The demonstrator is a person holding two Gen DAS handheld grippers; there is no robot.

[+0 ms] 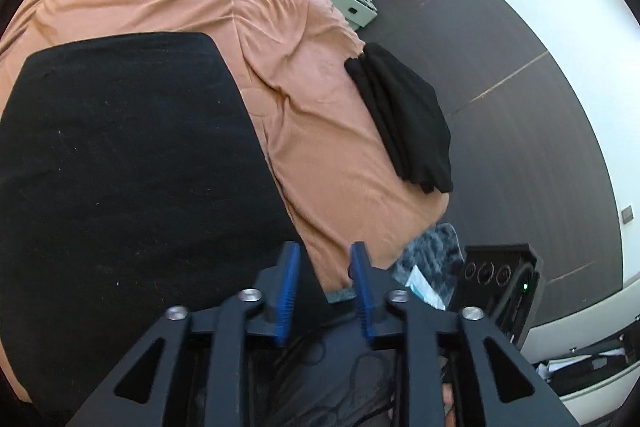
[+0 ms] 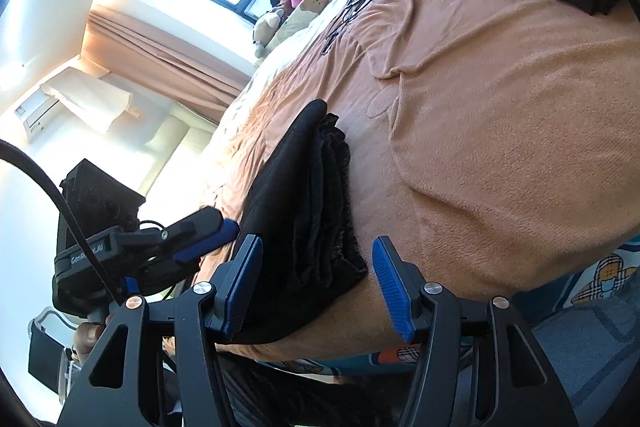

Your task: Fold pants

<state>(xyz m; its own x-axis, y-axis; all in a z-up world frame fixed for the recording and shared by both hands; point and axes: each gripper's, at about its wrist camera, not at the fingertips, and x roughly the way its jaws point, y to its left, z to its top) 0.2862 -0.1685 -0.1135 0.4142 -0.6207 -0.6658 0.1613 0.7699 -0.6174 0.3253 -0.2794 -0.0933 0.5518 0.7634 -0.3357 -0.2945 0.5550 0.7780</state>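
Lying folded at the near edge of the orange bed [image 1: 288, 39], the black pants [image 1: 120, 167] sit flat — the left gripper [image 1: 325, 283] parted above their corner, empty. The right gripper [image 2: 318, 287] stands apart around the waistband end, seemingly not pressing. Another folded garment [image 1: 404, 119] lies at the far edge.

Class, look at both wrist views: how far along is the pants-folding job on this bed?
Done: the black pants lie folded in layers on the orange blanket, with another dark folded bundle at the bed's edge. In hand: nothing; the left tool and right tool are both open. Left: perhaps only tidying or stacking.
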